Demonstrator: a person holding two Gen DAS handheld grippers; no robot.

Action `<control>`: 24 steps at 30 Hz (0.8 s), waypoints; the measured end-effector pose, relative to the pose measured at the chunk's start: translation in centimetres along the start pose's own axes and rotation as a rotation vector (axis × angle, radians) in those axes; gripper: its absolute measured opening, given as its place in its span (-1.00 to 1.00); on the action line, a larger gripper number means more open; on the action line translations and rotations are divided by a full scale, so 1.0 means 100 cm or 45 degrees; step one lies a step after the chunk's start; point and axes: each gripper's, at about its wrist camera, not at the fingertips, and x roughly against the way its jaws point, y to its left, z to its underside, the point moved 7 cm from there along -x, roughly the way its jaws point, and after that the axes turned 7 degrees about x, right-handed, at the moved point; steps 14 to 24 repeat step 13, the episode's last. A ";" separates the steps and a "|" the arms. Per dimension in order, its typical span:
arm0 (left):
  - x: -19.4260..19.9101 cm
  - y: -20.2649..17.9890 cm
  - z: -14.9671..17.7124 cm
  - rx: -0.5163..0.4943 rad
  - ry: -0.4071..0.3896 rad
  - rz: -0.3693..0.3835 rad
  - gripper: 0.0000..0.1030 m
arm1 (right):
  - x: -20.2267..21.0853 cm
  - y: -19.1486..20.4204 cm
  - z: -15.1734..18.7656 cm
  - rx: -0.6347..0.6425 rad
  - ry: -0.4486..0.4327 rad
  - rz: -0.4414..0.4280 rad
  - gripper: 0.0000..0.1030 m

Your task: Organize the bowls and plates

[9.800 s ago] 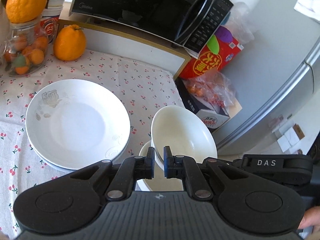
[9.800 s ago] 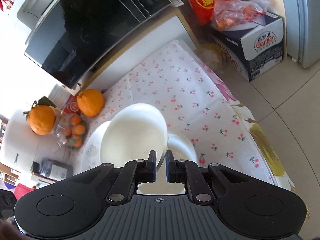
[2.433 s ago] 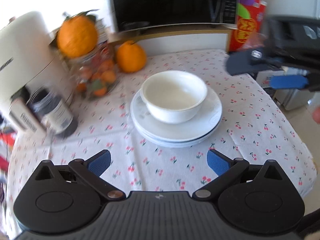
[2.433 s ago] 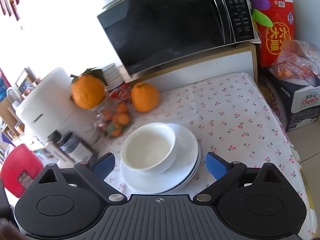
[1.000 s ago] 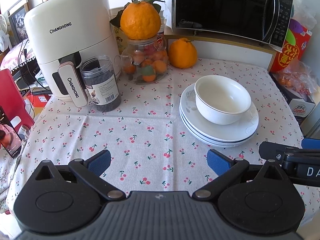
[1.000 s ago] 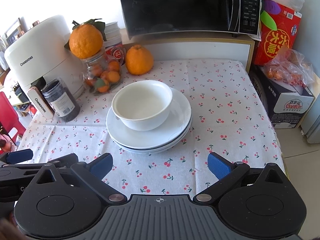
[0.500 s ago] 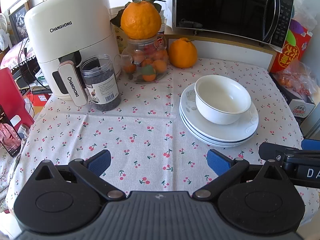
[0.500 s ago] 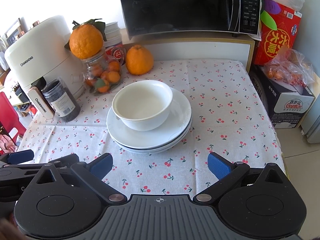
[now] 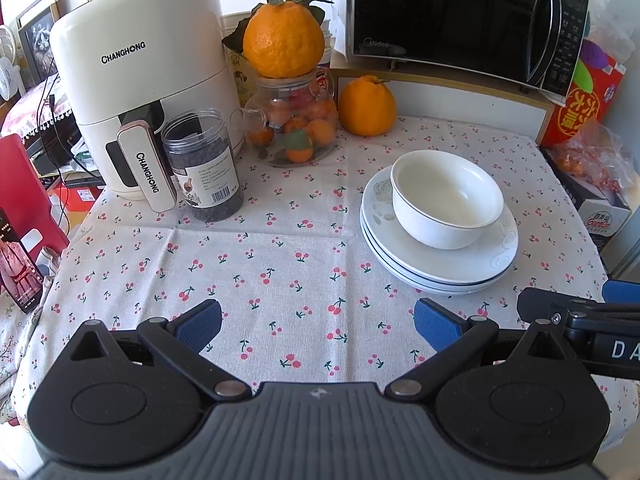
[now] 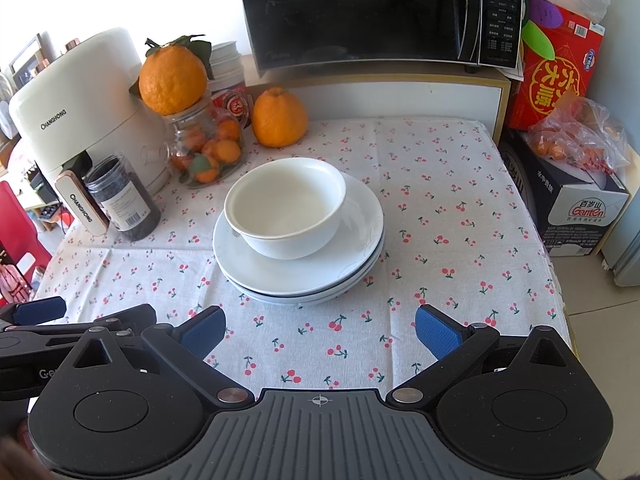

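Observation:
A white bowl (image 9: 447, 200) (image 10: 285, 208) sits upright on a stack of white plates (image 9: 476, 260) (image 10: 352, 256) on the cherry-print tablecloth. My left gripper (image 9: 318, 324) is open and empty, held back near the table's front edge, left of the stack. My right gripper (image 10: 318, 326) is open and empty too, just in front of the stack. In the left wrist view the right gripper shows at the right edge, and in the right wrist view the left gripper shows at the left edge.
A white air fryer (image 9: 140, 80), a dark jar (image 9: 204, 164), a glass jar of small oranges (image 9: 296, 128) with a large orange (image 9: 284, 44) on top, and another orange (image 9: 366, 106) stand at the back. A microwave (image 9: 460, 20) sits behind. Boxes (image 10: 576, 208) stand right of the table.
Earlier both grippers were shut on bowl rims; the bowl now rests on the plates and both grippers stand open, drawn back. Nothing has moved in the last second.

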 end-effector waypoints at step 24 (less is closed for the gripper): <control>0.000 0.000 0.000 -0.003 0.002 0.000 0.99 | 0.000 0.000 0.000 0.000 0.001 0.001 0.98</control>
